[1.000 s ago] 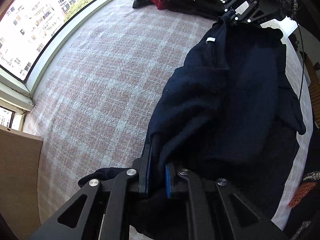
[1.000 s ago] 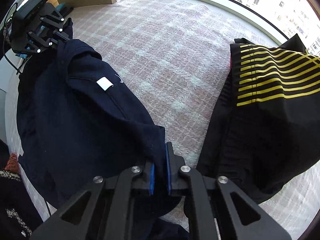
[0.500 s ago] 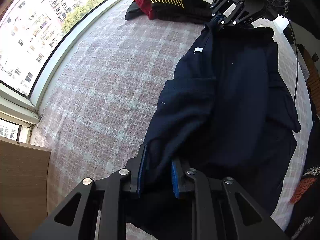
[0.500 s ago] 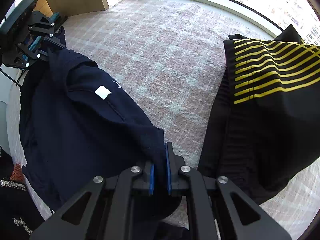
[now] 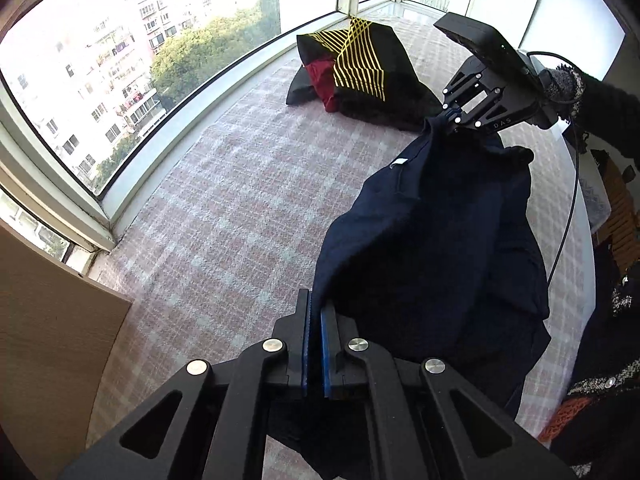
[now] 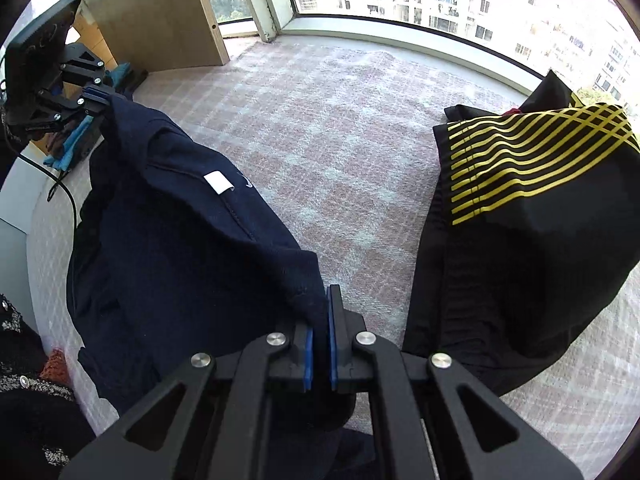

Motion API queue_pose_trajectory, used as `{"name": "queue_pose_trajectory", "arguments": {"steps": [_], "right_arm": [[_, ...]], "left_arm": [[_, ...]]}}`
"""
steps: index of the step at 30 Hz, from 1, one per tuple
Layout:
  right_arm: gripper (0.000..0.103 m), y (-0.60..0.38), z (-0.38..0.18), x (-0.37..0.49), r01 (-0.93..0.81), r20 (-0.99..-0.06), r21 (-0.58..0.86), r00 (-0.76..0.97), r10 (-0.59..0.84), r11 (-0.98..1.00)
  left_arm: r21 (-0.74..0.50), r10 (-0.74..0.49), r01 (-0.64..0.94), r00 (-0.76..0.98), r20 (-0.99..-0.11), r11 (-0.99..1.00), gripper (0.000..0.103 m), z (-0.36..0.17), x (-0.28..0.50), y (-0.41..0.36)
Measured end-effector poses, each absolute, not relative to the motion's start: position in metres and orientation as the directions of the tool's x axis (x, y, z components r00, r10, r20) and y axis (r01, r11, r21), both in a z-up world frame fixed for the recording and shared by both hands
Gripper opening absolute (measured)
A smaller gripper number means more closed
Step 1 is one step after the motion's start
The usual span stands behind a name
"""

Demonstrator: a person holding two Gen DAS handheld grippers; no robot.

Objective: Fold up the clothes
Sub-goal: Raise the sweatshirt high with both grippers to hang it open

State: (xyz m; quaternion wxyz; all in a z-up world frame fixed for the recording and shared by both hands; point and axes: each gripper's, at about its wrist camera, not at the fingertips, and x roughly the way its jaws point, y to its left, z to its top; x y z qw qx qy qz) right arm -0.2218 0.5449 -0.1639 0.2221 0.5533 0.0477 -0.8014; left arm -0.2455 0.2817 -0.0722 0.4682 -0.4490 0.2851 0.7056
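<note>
A navy blue garment (image 5: 432, 248) with a small white label hangs stretched between my two grippers above the checked pink surface. My left gripper (image 5: 315, 312) is shut on one corner of its edge. My right gripper (image 6: 320, 312) is shut on the opposite corner. In the left wrist view the right gripper (image 5: 452, 114) appears at the far end of the cloth; in the right wrist view the left gripper (image 6: 98, 98) appears at upper left, pinching the navy garment (image 6: 180, 240). The cloth sags in the middle and its lower part drapes down out of sight.
A pile of black clothes with yellow stripes and a red piece (image 5: 356, 68) lies by the window, close to the right gripper's side (image 6: 528, 208). A wooden panel (image 6: 152, 16) stands in the corner. A person's dark patterned sleeve (image 5: 592, 92) holds the right gripper.
Both grippers have risen and lifted the navy garment higher off the surface. The left gripper's jaws have closed tighter on the cloth edge. The cameras now tilt up toward the windows.
</note>
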Motion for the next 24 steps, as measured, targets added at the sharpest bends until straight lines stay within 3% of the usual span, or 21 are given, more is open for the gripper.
{"name": "queue_pose_trajectory", "arguments": {"steps": [10, 24], "right_arm": [[0.005, 0.542, -0.062, -0.187, 0.325, -0.805, 0.008, -0.559, -0.199, -0.946], [0.004, 0.489, 0.226, -0.047, 0.162, -0.431, -0.272, -0.902, -0.03, -0.949]], "left_arm": [[0.177, 0.416, -0.83, -0.435, -0.799, -0.53, 0.003, 0.009, -0.215, 0.257], [0.396, 0.486, -0.659, -0.745, -0.456, -0.639, 0.003, 0.266, -0.074, 0.197]]}}
